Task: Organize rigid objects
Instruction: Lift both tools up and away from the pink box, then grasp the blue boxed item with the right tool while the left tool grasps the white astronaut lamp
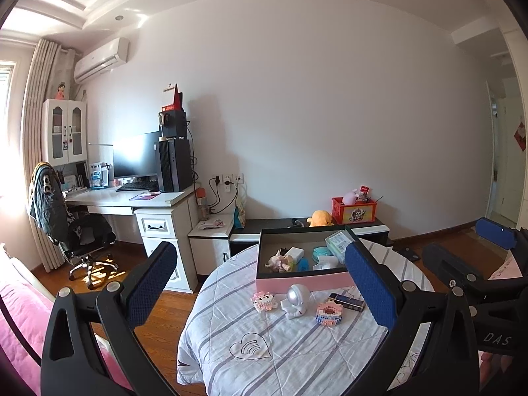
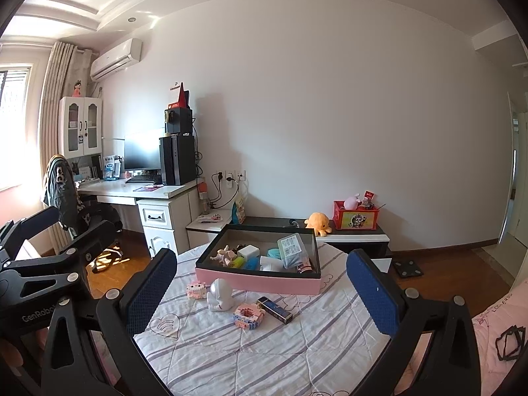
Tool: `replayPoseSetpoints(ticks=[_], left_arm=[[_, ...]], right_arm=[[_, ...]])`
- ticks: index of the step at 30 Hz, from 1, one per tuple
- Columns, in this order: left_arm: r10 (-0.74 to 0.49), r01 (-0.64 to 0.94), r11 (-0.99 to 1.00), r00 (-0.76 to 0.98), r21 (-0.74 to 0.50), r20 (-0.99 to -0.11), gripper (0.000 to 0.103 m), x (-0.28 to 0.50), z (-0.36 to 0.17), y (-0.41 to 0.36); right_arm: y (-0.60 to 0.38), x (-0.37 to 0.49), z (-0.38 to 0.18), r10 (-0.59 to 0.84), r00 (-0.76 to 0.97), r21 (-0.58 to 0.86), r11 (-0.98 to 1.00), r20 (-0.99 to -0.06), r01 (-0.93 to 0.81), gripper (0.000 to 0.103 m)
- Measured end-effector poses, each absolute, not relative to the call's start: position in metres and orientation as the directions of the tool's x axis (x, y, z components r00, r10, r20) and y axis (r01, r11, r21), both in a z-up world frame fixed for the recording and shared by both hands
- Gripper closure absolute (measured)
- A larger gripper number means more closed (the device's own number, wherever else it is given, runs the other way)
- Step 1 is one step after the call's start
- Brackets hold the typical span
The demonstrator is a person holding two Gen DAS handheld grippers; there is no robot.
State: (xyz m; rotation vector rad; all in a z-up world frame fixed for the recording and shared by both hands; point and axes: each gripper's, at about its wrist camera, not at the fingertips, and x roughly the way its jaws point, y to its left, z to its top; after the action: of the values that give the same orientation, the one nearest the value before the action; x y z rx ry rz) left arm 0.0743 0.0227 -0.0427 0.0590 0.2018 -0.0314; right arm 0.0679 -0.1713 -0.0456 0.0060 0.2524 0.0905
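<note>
Both the left gripper [image 1: 260, 283] and right gripper [image 2: 260, 287] are wide open, hovering short of the astronaut figure [image 1: 297, 300] by the pink box [image 1: 303, 282].

You've got a striped quilt-covered bed [image 2: 270, 346] carrying everything. Pink box [image 2: 260, 282] sits at its far end. Just in front, in a loose row: pink block toy [image 2: 197, 289], white astronaut figure [image 2: 220, 295], round block piece [image 2: 249, 316], dark lighter [image 2: 275, 309].
</note>
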Motion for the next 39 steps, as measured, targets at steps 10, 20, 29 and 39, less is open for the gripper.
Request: replayPoseSetpoints(ticks=[10, 20, 29, 39], left_arm=[[-0.041, 0.06, 0.997, 0.95, 0.051, -0.308, 0.0, 0.114, -0.078, 0.02], [-0.099, 0.12, 0.993, 0.84, 0.004, -0.533, 0.0, 0.187, -0.156, 0.016], [-0.074, 0.08, 0.997, 0.746, -0.021, -0.662, 0.0, 0.245, -0.208, 0.024], [-0.055, 0.064, 0.998, 0.713, -0.013, -0.699, 0.0, 0.275, -0.226, 0.025]], right_arm=[[-0.175, 0.106, -0.078, 0.085, 0.933, 0.03, 0.996, -0.35, -0.079, 0.0], [-0.194, 0.174, -0.152, 0.054, 0.843, 0.044, 0.998, -0.535, -0.036, 0.0], [-0.222, 0.233, -0.214, -0.015, 0.731, 0.006, 1.0, -0.683, 0.026, 0.0], [-0.198, 0.291, -0.241, 0.037, 0.645, -0.067, 0.988, -0.763, -0.137, 0.009]])
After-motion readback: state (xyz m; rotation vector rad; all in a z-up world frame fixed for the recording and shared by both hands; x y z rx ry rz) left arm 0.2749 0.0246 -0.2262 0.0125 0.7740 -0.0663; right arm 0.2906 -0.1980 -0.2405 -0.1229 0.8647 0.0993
